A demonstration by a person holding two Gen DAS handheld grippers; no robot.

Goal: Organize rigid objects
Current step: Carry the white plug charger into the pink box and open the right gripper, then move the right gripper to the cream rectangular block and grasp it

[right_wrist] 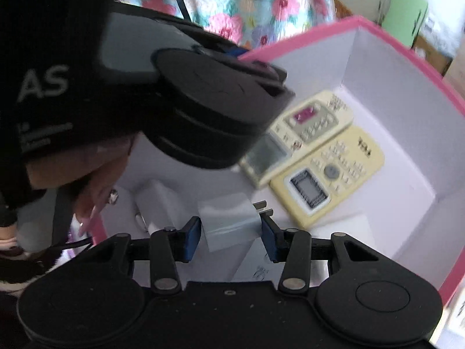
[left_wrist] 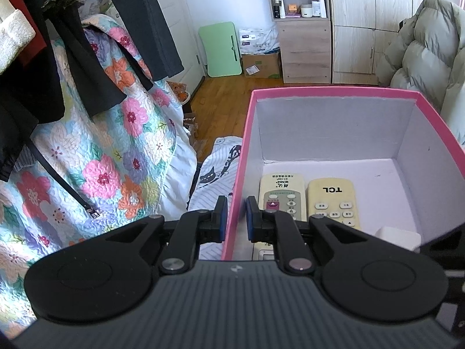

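A pink box [left_wrist: 334,89] with a white inside stands on the bed. My left gripper [left_wrist: 234,218] is shut on its left wall, one blue pad on each side. On the box floor lie two cream remotes side by side, a QUNDA one [left_wrist: 283,195] and a TCL one [left_wrist: 332,200]. In the right wrist view my right gripper [right_wrist: 231,232] hangs inside the box [right_wrist: 407,55], shut on a white charger plug [right_wrist: 229,218] whose two prongs point right. Both remotes [right_wrist: 311,122] [right_wrist: 328,174] lie beyond it. A second white charger [right_wrist: 158,200] rests on the floor at the left.
A hand [right_wrist: 96,174] holds the left gripper [right_wrist: 241,55] at the box's rim. A floral quilt [left_wrist: 101,151] and dark hanging clothes [left_wrist: 87,58] are on the left. A puffy coat [left_wrist: 421,52] is on the right. A wooden floor and shelf unit [left_wrist: 302,29] lie beyond.
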